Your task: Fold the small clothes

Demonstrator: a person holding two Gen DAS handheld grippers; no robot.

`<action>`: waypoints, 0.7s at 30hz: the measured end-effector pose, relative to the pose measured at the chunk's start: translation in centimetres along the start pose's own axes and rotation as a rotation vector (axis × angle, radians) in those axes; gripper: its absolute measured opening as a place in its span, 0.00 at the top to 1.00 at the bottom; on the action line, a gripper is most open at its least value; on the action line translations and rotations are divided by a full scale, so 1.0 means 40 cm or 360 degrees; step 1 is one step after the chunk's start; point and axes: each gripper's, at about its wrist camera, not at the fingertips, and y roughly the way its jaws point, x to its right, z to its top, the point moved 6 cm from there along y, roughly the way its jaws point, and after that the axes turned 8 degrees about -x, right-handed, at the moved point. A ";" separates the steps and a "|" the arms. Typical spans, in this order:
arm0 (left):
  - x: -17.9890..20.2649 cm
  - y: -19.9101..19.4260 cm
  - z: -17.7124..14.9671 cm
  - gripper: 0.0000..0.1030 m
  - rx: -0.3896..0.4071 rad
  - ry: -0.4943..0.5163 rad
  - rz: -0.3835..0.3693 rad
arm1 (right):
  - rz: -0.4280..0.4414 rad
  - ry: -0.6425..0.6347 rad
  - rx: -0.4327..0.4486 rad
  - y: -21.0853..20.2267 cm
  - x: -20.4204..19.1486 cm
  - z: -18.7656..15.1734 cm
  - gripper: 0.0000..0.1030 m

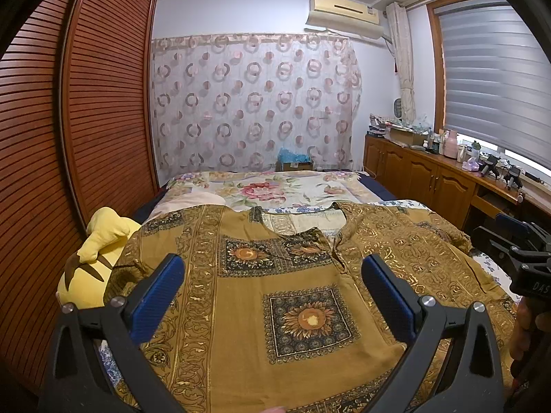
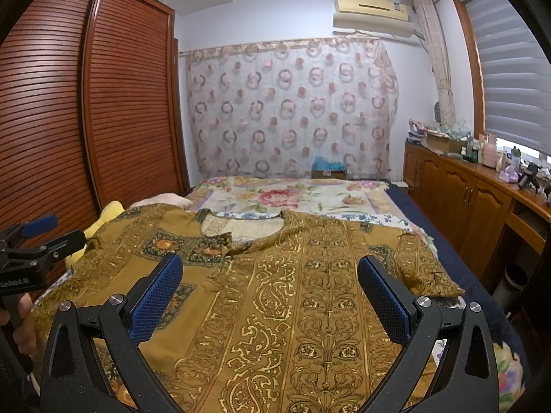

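I see the shirt (image 1: pixel 275 296) spread flat on the bed (image 1: pixel 275 189), a thin mustard cloth with gold scroll print and dark sunflower squares, neck opening at 12 o'clock. My left gripper (image 1: pixel 272 296) hangs over it with jaws wide, holding nothing; the right gripper (image 2: pixel 270 296) also has wide, empty jaws. At 9 o'clock a soft yellow plush (image 1: pixel 100 258) is half hidden under the sleeve. The hem is cut off at 6 o'clock.
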 end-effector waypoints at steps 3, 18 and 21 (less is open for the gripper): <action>0.002 -0.003 0.002 0.00 0.0006 0.0002 0.0000 | -0.0001 -0.0001 0.0001 -0.001 0.000 0.000 0.00; 0.004 -0.006 0.002 0.00 0.0007 0.0004 0.0002 | 0.0004 -0.0001 0.0008 0.000 -0.003 -0.002 0.00; 0.007 -0.008 0.003 0.00 0.0008 0.0004 0.0001 | 0.0006 -0.0001 0.0009 0.000 -0.002 0.000 0.00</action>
